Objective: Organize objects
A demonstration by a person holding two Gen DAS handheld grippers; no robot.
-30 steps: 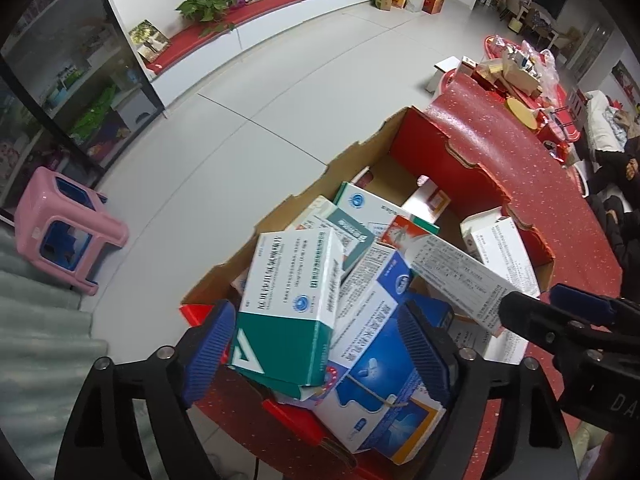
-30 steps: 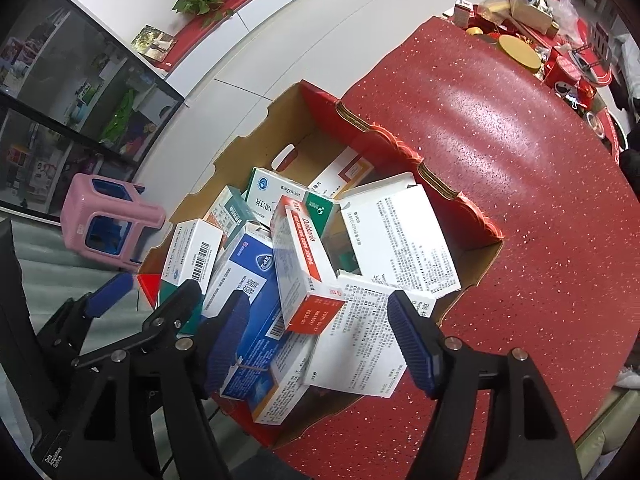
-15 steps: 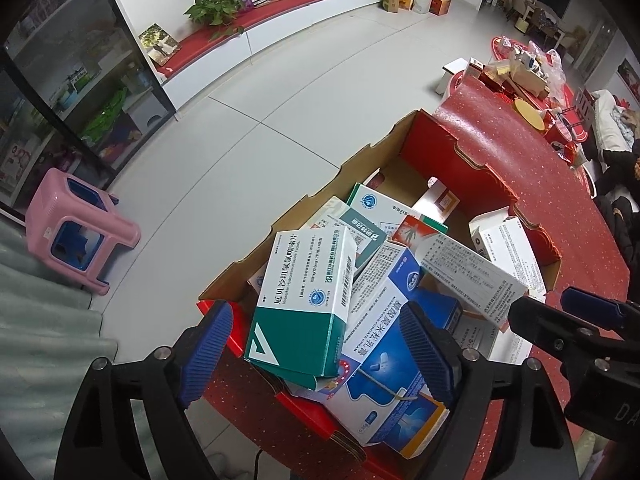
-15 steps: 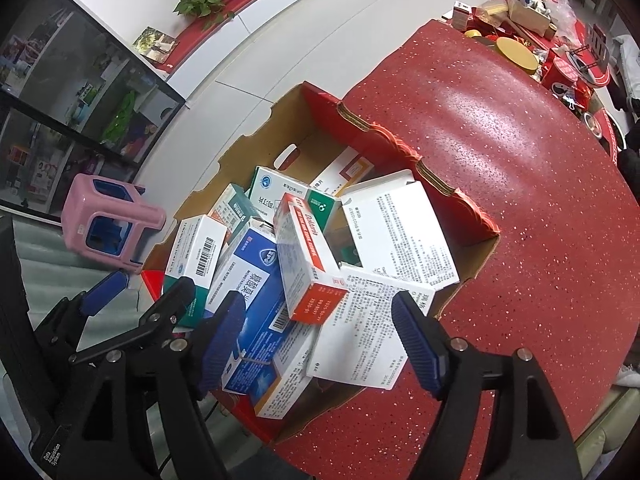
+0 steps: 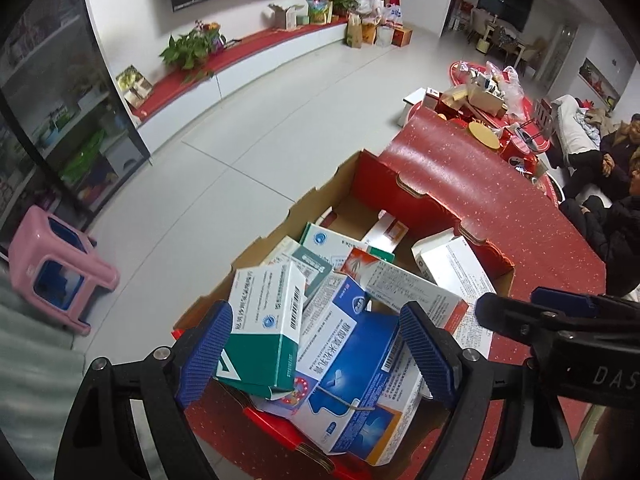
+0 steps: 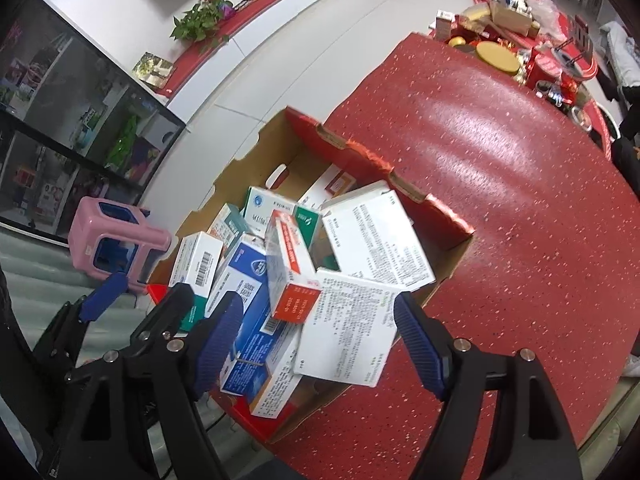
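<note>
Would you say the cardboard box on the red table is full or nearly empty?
Full: the cardboard box holds medicine boxes heaped above its rim.

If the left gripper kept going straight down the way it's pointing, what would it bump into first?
Probably the blue and white medicine box lying on top of the pile in the cardboard box. The left gripper hangs just above it, jaws opening, nothing held. The green and white box is close beside it, so depth is uncertain.
</note>
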